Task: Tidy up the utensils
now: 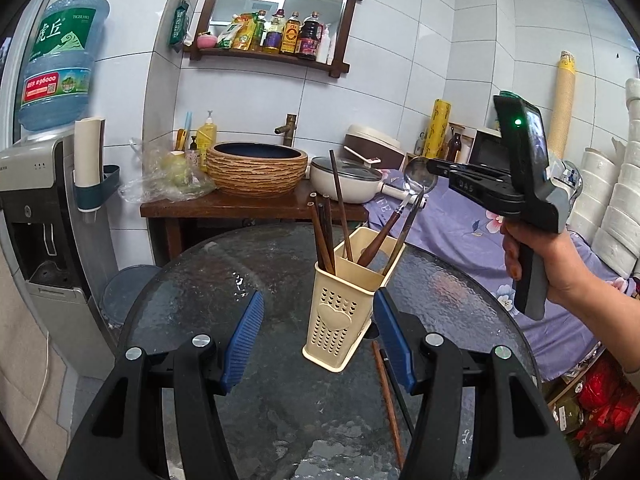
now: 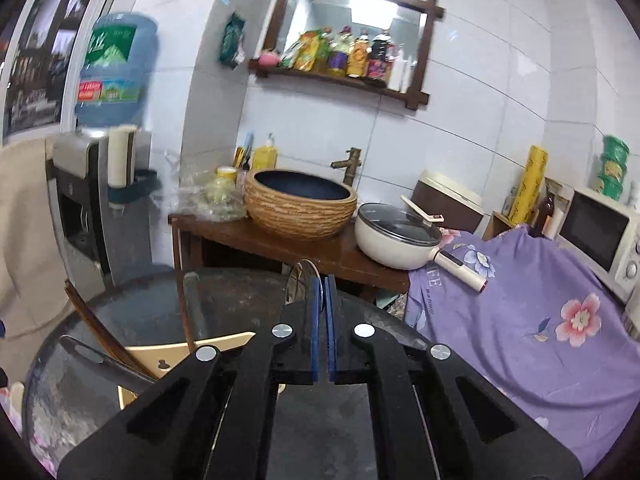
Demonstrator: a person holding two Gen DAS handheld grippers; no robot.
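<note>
The right hand-held gripper [image 1: 430,167] is clamped on a metal spoon [image 1: 416,178] above the cream utensil holder [image 1: 347,292] on the desk [image 1: 200,280]; the left hand-held gripper [image 1: 320,320] is held half-open around the holder, untouching.

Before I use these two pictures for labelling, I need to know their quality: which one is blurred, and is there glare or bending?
Left wrist view: sharp, the holder crisp; glare on the glass table; walls bow. Right wrist view: motion-smeared, the water bottle and shelf bottles soft; the mirror blown out; same bowing.
</note>
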